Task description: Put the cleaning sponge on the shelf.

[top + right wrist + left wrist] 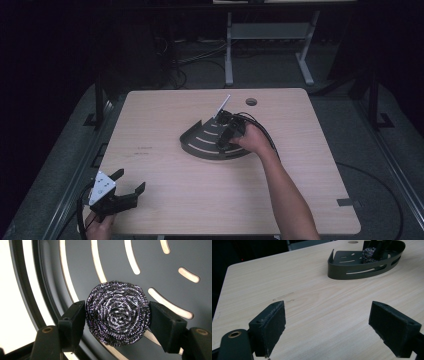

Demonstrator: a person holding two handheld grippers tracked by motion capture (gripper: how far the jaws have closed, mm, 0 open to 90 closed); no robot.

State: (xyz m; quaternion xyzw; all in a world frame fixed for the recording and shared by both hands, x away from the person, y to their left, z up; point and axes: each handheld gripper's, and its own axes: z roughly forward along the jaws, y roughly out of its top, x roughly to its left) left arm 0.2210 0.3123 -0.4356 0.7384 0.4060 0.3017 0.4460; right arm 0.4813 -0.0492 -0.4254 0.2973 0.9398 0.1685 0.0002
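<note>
Two grippers, two very different jobs. The right gripper (117, 315) is down inside the dark slotted tray (192, 145), its pads right against both sides of the steel scourer (117, 313), which sits on the tray floor, so that reads as a grasp. Placed low like that, it looks set either to lift out or let go. The left gripper (327, 325) waits near the table (165, 195) edge, jaws wide apart, holding nothing, well clear of the tray.
</note>
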